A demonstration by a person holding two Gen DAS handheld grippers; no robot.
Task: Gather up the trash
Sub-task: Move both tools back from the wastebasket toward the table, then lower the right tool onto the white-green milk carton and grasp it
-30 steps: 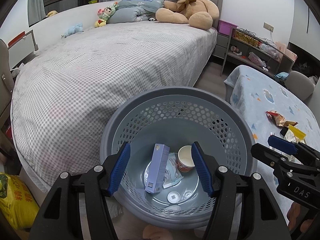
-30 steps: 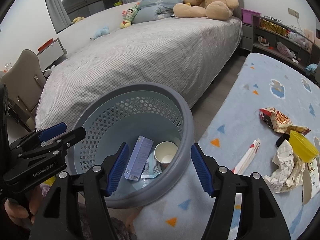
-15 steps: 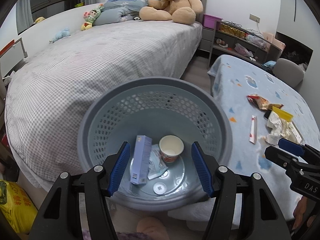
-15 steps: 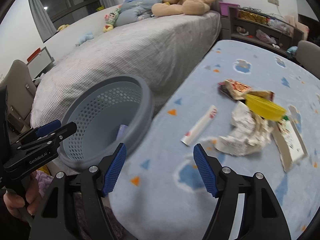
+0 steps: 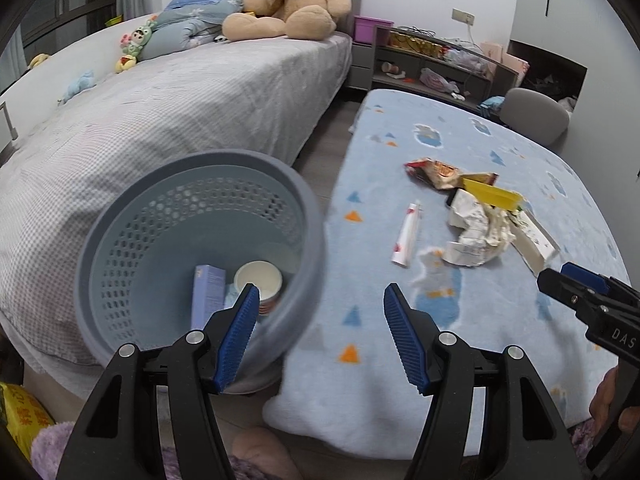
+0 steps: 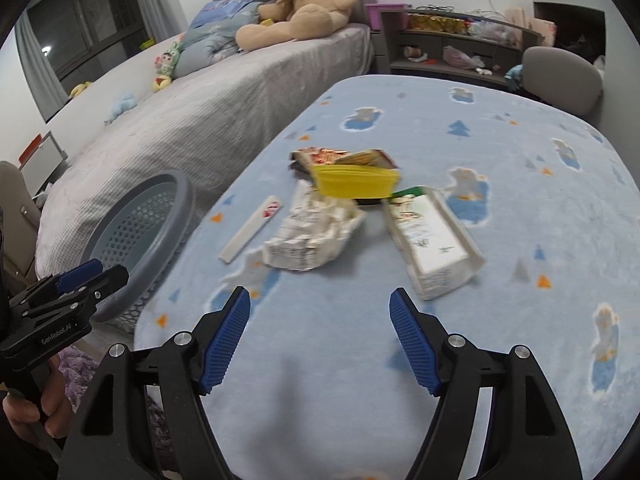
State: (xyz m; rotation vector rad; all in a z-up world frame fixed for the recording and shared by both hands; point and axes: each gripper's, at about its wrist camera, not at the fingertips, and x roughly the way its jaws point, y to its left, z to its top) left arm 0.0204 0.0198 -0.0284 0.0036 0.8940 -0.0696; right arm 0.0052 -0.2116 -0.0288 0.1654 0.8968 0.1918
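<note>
A grey perforated basket (image 5: pixel 188 204) stands at the left, with a purple box (image 5: pixel 206 296) and a paper cup (image 5: pixel 258 280) inside. My left gripper (image 5: pixel 320 308) hangs open and empty over its right rim. On the blue blanket lie a white tube (image 6: pixel 252 228), crumpled paper (image 6: pixel 312 236), a yellow bowl (image 6: pixel 356 182), a snack wrapper (image 6: pixel 324 158) and a flattened carton (image 6: pixel 432 248). My right gripper (image 6: pixel 320 312) hovers just short of the paper. Its jaws are opening, with nothing between them.
A bed (image 5: pixel 180 92) with a big teddy bear (image 5: pixel 292 8) runs behind the basket. Low shelves (image 5: pixel 432 60) and a grey chair (image 5: pixel 534 114) stand beyond the blanket (image 5: pixel 460 320). A yellow bag (image 5: pixel 24 420) sits on the floor at the lower left.
Both grippers have swung right, away from above the basket and toward the blanket. The trash pile now lies straight ahead of the right gripper, whose jaws stand a little wider.
</note>
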